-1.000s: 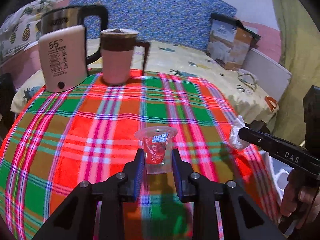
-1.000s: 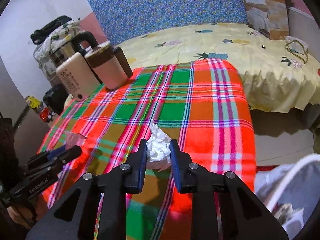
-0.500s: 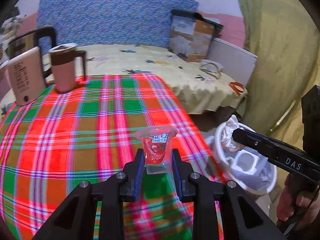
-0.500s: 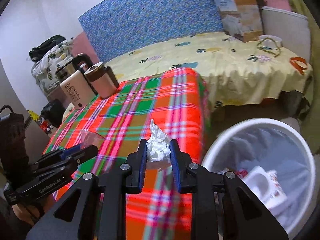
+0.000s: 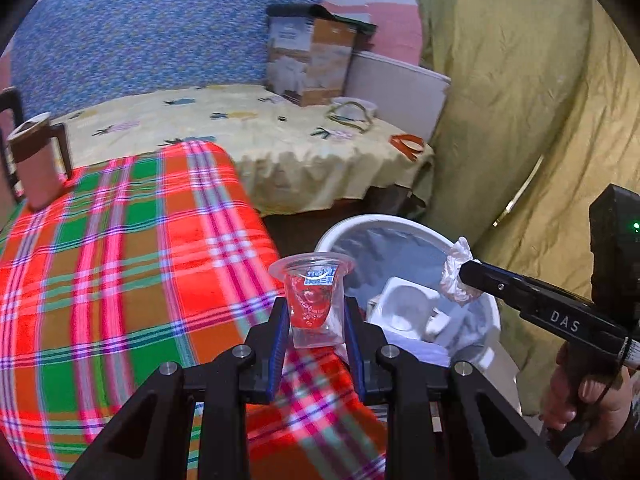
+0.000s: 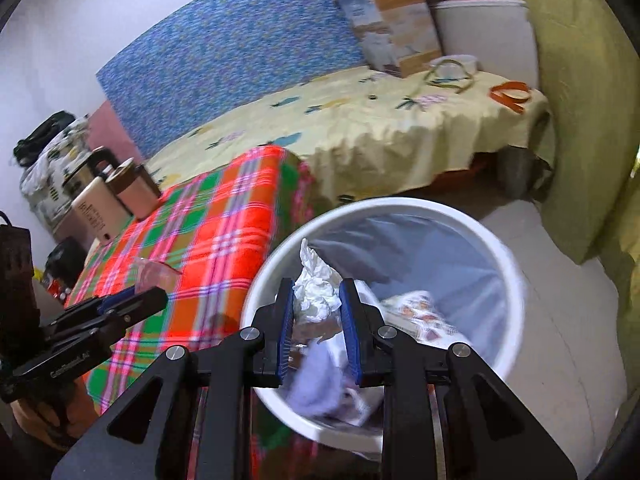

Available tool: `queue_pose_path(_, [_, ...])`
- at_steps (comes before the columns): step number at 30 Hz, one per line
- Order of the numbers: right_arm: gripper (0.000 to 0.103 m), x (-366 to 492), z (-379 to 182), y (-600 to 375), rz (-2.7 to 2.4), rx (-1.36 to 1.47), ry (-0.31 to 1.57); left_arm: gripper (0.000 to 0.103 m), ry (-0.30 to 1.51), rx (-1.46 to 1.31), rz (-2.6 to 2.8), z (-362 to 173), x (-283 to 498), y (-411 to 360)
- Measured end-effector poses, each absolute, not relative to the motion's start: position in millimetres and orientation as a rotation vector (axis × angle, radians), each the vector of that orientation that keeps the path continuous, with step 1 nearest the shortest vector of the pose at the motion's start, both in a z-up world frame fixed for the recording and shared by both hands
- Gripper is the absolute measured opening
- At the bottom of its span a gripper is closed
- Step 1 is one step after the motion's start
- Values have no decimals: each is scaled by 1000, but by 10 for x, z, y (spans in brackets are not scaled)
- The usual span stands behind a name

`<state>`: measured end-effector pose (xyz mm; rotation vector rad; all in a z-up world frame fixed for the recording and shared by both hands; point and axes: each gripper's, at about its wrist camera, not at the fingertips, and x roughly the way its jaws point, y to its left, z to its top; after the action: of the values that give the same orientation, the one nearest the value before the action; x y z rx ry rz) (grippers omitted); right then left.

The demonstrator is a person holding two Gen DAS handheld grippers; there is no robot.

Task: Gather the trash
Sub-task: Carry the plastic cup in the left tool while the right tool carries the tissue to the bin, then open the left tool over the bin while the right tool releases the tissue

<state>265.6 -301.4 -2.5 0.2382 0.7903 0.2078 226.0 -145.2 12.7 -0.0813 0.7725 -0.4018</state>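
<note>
- Home, bedroom
- bed (image 6: pixel 360 128) w/ yellow printed sheet, blue patterned headboard (image 6: pixel 224 56)
- plaid-cloth table (image 5: pixel 120 260) w/ kettle (image 6: pixel 94 200) + mug (image 5: pixel 36 164)
- curtain (image 5: pixel 520 100), lined waste bin (image 6: pixel 400 208) on floor

**Bin mouth open, table edge close beside it**

The white bin (image 6: pixel 505 264) stands on the floor just beside the plaid-covered table (image 5: pixel 120 264), its mouth uncovered; trash lies low inside, leaving room above. The yellow-sheeted bed (image 6: pixel 400 136) crowds the far side, a green curtain (image 5: pixel 520 120) the right. The mug (image 5: pixel 36 164) stands well apart.
</note>
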Motion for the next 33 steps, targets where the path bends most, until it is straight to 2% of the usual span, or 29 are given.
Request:
queue_pose_path(7, [25,2661,-181,-3272,139,280,823,28,805,-62,-458,15,2393,-1756])
queue_pose_path(13, [30,2629,-274,-3407,126,308,843,28,837,-58,-482,-127,2509,-1907])
queue_pose_path(14, [31,2608,-274,-3418,125,312,841,29,838,-58,-481,-145,2517,-1914])
queue_pose_path(17, [40,2573,-262,-3438,130,319,829,39,838,-70,-486,-156,2511,-1899])
queue_pose_path(20, [49,2547,-241,-3433,135,318,816,40,832,-75,-485,-147,2506,-1890])
queue_pose_path(33, [49,2124,-91,-3186,154,228,786,40,804,-64,-463,-14,2080,-1706])
